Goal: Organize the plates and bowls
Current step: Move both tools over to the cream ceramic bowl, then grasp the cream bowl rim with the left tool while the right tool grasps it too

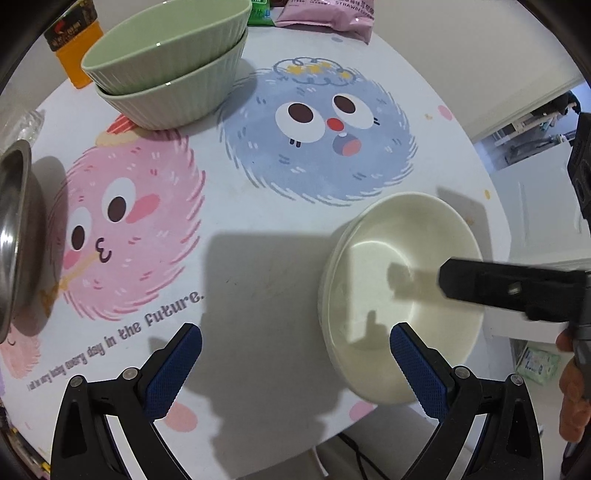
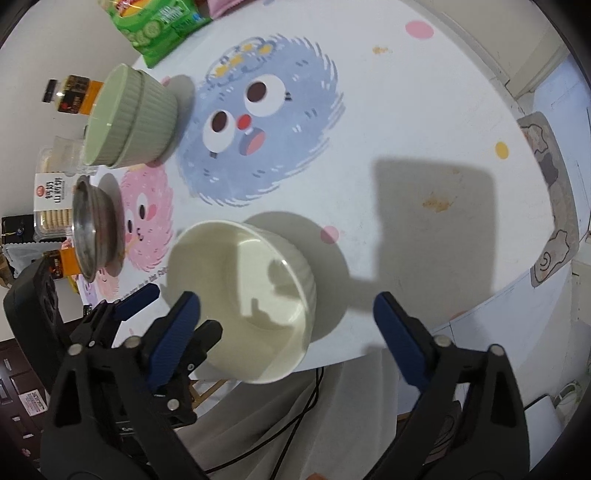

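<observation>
A cream ribbed bowl [image 2: 240, 295] stands near the round table's front edge. My right gripper [image 2: 288, 325] hangs open just above it: one blue pad is over the bowl's left rim and the other is well clear on its right. My left gripper [image 1: 295, 354] is open over bare tablecloth, with its right pad at the cream bowl's [image 1: 402, 295] rim. One black finger [image 1: 491, 288] of the right gripper reaches over that bowl. Two stacked green bowls [image 1: 166, 66] stand at the far side. A metal bowl [image 1: 14, 236] sits at the left.
Snack packs, green [image 2: 159, 29] and pink [image 1: 332, 14], an orange-labelled bottle [image 1: 74, 48] and a clear biscuit box [image 2: 51, 206] line the table's far and left sides. The cartoon tablecloth [image 1: 314, 147] covers the table. Cables hang below the front edge, and a rug [image 2: 554, 203] lies on the floor.
</observation>
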Available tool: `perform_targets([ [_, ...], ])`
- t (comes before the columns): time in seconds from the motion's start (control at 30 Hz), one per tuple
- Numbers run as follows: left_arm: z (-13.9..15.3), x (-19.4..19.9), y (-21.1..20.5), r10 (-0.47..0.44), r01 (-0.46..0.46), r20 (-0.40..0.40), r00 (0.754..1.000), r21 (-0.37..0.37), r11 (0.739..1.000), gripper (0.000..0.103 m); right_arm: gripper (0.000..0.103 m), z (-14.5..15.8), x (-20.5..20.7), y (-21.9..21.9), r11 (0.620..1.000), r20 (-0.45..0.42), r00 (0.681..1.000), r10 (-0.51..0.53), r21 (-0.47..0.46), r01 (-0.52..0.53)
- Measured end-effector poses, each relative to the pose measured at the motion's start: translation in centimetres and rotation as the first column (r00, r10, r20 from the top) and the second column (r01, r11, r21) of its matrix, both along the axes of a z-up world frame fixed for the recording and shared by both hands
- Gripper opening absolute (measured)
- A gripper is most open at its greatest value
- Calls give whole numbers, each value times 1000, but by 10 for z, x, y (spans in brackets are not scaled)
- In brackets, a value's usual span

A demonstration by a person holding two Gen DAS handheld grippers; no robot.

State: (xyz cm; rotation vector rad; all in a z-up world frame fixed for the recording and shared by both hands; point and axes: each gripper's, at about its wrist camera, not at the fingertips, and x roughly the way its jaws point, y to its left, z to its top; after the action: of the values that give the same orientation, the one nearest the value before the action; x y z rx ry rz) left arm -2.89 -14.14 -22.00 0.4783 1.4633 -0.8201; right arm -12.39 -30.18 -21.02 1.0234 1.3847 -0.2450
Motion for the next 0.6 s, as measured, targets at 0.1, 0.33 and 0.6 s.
perform_targets([
  [0.1,-5,-1,-3,-11,11,-26,1000,-9,1000,66,55,-11,0,2,1000,-33,999,20,-2,-20],
  [0.33,-6,-15,-22,-93,93,-3,996,35,995,12,11,-20,1,3,997,-50,996,80,-7,-80],
  [0.6,3,-11,-23,-92,91,9,996,38,995,11,10,-11,6,4,993,-46,993,113,-33,-114],
])
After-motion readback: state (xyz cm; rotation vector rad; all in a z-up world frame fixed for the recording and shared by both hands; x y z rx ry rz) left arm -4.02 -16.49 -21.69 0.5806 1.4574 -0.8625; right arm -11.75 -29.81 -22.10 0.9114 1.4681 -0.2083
